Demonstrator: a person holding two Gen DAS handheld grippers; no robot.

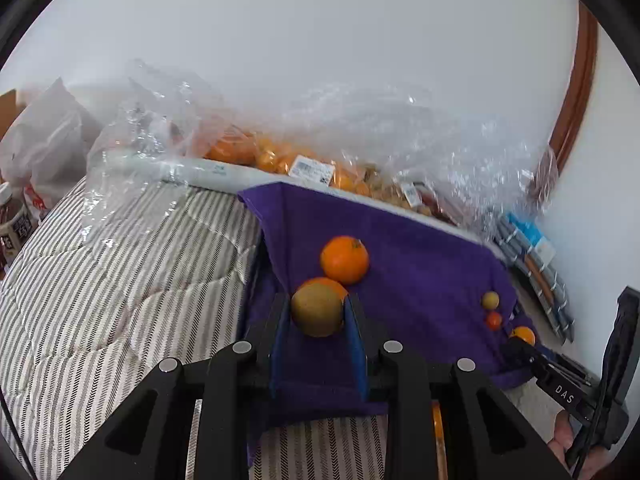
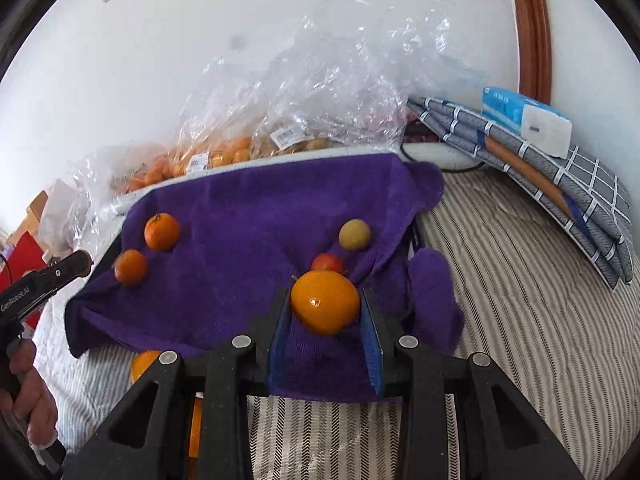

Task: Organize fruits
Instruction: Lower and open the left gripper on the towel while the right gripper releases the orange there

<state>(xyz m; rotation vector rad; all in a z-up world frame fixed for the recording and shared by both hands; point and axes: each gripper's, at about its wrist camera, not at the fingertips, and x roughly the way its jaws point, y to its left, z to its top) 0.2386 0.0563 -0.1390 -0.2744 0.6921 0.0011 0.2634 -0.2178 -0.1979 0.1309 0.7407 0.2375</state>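
A purple towel (image 1: 416,264) (image 2: 248,208) lies spread on the striped bed. My left gripper (image 1: 317,304) is shut on a round brownish-green fruit (image 1: 317,312) just above the towel. Two oranges (image 1: 344,259) (image 2: 162,231) (image 2: 130,267) rest right behind it, one half hidden. My right gripper (image 2: 325,300) is shut on a glossy orange (image 2: 325,307) (image 1: 523,335) near the towel's other side. A small red fruit (image 2: 328,263) (image 1: 494,320) and a small yellow-green fruit (image 2: 354,234) (image 1: 490,300) lie just beyond it.
Clear plastic bags (image 1: 304,160) (image 2: 280,120) of oranges and other fruit line the wall behind the towel. Folded checked bedding (image 2: 560,176) with a tissue pack (image 2: 528,120) lies on the right. A bottle (image 1: 12,220) stands at the left. Another orange (image 2: 144,364) sits by the towel's near edge.
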